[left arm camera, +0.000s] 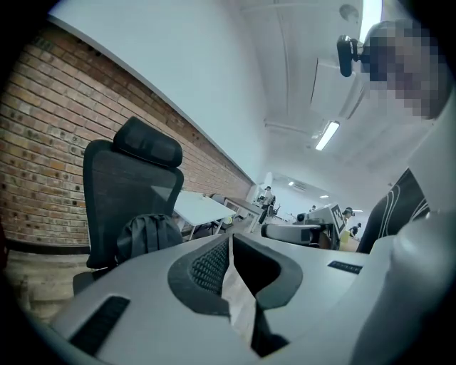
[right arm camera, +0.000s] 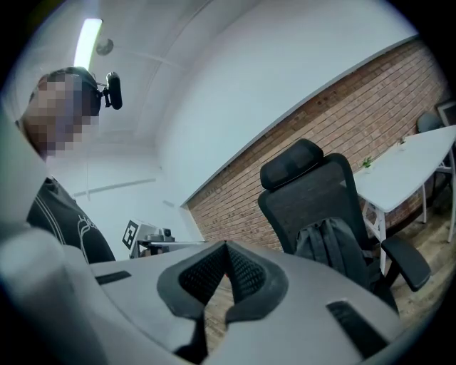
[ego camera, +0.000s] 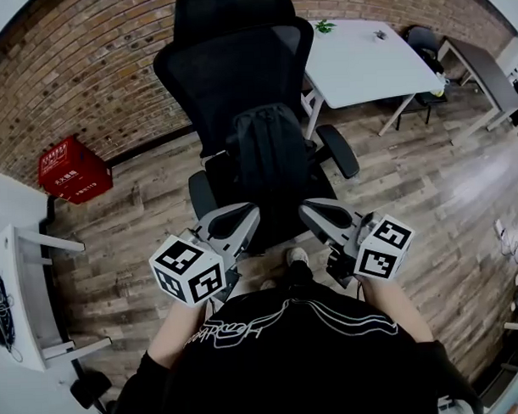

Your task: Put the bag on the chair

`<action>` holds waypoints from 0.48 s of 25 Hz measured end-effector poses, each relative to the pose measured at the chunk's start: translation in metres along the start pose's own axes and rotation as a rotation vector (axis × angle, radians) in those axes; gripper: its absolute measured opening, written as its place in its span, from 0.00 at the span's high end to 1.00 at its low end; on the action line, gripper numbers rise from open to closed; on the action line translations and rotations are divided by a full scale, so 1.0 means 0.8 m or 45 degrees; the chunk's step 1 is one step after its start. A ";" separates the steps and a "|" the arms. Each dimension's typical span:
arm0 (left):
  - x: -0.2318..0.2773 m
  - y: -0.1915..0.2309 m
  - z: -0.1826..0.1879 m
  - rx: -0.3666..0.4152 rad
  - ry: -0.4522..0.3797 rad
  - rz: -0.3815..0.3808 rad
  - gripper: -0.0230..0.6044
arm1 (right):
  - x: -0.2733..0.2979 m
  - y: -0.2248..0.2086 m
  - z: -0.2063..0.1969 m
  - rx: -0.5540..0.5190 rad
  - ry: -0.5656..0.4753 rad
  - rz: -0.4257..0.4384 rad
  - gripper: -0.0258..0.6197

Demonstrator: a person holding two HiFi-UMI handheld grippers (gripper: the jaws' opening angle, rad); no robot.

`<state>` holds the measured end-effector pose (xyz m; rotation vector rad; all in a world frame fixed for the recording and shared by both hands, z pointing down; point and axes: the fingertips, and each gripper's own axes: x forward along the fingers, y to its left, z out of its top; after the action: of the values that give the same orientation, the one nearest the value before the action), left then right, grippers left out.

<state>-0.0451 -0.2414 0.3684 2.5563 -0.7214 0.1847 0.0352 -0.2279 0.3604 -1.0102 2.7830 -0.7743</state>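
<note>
carrier: black office chair [ego camera: 229,67] on wood-plank floor [ego camera: 394,180] | on seat: black backpack [ego camera: 270,159], upright against backrest | floor far left: red crate [ego camera: 71,170] | far right: white table [ego camera: 356,58]

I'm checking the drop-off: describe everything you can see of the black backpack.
The black fabric backpack stands upright on the seat of the black mesh office chair, leaning back against the backrest. Straps run down the side that faces outward. It looks closed and softly filled. Only the chair touches it.
</note>
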 end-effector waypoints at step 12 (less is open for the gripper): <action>-0.031 -0.009 0.006 0.051 -0.006 0.040 0.90 | 0.000 0.019 -0.006 -0.015 0.013 -0.015 0.97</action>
<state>-0.0626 -0.2270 0.3550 2.5852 -0.7675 0.2056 0.0254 -0.2161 0.3574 -1.0290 2.7959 -0.7669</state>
